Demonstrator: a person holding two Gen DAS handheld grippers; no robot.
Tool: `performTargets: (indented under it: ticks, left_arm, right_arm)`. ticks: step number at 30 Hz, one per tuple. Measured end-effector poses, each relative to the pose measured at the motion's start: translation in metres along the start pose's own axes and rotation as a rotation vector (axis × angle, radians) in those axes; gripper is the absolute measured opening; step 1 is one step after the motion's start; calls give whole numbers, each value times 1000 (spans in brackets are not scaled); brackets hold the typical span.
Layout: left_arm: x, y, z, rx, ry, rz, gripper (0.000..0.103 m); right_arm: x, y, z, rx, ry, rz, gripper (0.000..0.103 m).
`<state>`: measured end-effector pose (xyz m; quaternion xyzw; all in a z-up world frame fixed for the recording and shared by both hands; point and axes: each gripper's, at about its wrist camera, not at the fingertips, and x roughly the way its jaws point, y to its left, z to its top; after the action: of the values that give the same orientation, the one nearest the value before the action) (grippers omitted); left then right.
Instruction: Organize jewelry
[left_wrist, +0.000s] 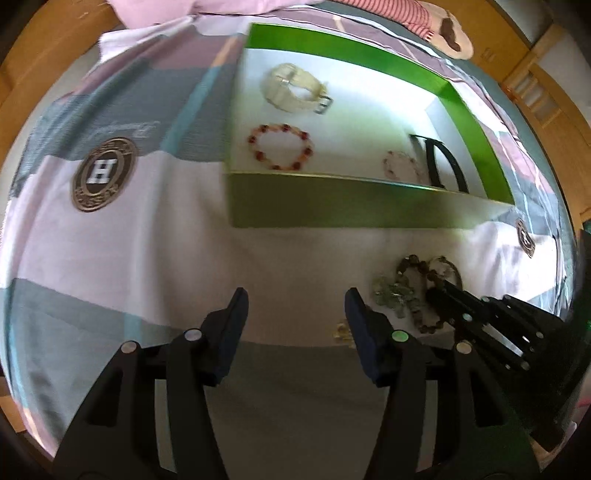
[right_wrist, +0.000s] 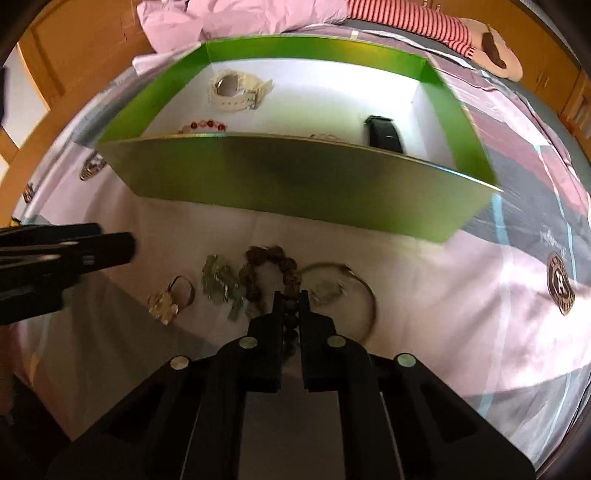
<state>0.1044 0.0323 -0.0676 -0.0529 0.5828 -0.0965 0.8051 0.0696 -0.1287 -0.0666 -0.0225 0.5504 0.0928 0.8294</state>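
Observation:
A green box (left_wrist: 332, 210) (right_wrist: 295, 177) with a white floor lies on the bed. It holds a cream watch (left_wrist: 291, 88) (right_wrist: 236, 90), a red bead bracelet (left_wrist: 280, 147) (right_wrist: 203, 126), a pale bead bracelet (left_wrist: 400, 166) and a black band (left_wrist: 441, 162) (right_wrist: 384, 134). In front of the box lie a brown bead bracelet (right_wrist: 267, 277) (left_wrist: 413, 275), a green stone piece (right_wrist: 221, 282) (left_wrist: 393, 295), a thin bangle (right_wrist: 343, 291) and a small ring ornament (right_wrist: 170, 299). My right gripper (right_wrist: 291, 306) (left_wrist: 443, 295) is shut on the brown bead bracelet. My left gripper (left_wrist: 295, 306) (right_wrist: 110, 247) is open and empty.
The patterned bedspread (left_wrist: 110, 240) (right_wrist: 498, 266) has round H logo prints (left_wrist: 103, 173) (right_wrist: 559, 282). Pink cloth (right_wrist: 240, 18) and a striped stuffed toy (right_wrist: 424, 18) lie behind the box. Wooden furniture (left_wrist: 546, 92) surrounds the bed.

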Motion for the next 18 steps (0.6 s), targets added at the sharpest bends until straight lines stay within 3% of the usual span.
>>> performTargets:
  ticks: [4,12,14,16,18]
  left_arm:
    - [6,-18,1,41,-16,-37,55]
    - [38,-49,1,85,17,-144,58]
    - [47,-53,-2,99,31,-100,50]
    - [43,-54,-3,128,20,-47,31]
    - [40,-47,-2,105,41,-57,21]
  right_arm:
    - [-29,-26,-11,86,-35,56,8]
    - [-55,-43,-21,121,-59,63,8]
    - [-57,-44,-24,124,-59,63,8]
    - [-55,-45,-26,129,-55,68,8]
    - [-54,-46,-27,130,-52,68,8]
